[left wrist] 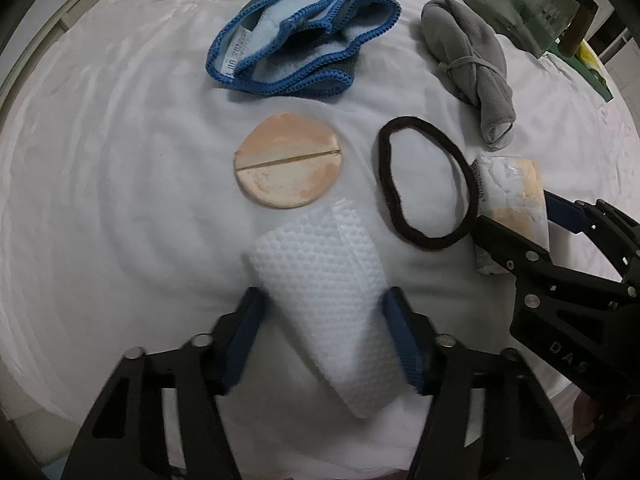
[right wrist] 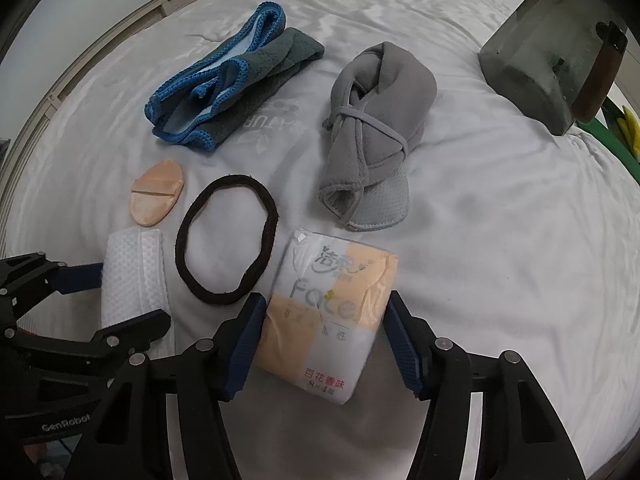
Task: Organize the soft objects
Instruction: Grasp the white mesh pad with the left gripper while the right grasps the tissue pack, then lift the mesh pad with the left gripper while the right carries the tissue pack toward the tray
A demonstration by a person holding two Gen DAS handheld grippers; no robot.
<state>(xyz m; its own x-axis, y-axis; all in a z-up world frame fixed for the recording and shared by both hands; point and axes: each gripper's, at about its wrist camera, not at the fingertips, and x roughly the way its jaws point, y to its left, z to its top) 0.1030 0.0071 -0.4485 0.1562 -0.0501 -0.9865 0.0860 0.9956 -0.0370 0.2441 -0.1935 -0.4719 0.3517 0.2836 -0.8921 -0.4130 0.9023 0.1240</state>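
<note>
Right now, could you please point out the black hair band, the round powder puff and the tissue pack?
black hair band (right wrist: 226, 239): right wrist view, inner rim.
round powder puff (left wrist: 286, 161): left wrist view, centre seam.
tissue pack (right wrist: 325, 312): right wrist view, printed front.

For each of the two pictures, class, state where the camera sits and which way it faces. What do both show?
Left wrist: on the left gripper, facing down at the white textured cloth between its fingers.
Right wrist: on the right gripper, angled down at the tissue pack.
Shared: black hair band, round puff, each other's gripper.
</note>
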